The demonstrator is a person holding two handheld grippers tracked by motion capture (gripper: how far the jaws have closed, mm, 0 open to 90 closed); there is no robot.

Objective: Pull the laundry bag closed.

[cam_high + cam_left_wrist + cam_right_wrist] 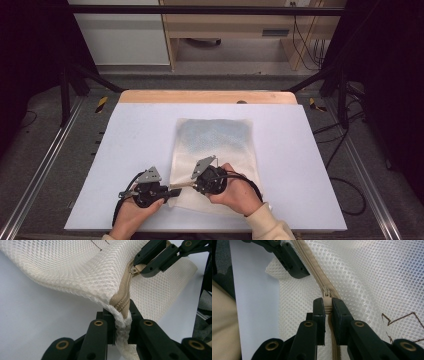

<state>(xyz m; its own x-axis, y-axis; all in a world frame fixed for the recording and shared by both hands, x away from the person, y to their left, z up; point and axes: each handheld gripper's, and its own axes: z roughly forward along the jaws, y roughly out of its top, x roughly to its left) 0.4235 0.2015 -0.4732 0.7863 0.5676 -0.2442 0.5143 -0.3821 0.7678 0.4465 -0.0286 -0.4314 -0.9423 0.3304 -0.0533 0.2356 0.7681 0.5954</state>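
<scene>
Centrally on the white counter (pixel 125 150) lies a cream mesh bag (pixel 215 145), its near edge lifted slightly between the two tools. Left tool (pixel 172 191): held in the person's left hand (pixel 131 216) at the bag's near left corner, jaws closed on the folded mesh edge and on the end of the tan zipper (pixel 124 296); in the left gripper view the fabric bunches between the black jaws of this tool (pixel 122 326) and rises away from them. Right tool (pixel 192 183): held in the right hand (pixel 240 195) just beside the left tool, pointing towards it, jaws closed on the zipper pull (pixel 326 305); in the right gripper view the beige pull tab sits pinched between the two pads of this tool (pixel 327 311), with the zipper tape running diagonally away past the slider towards the other tool's jaw tip. A brown line drawing (pixel 398 322) marks the mesh to the right of the zipper. Both tools sit low over the counter near its front edge, the bag's far part lying flat behind them.
</scene>
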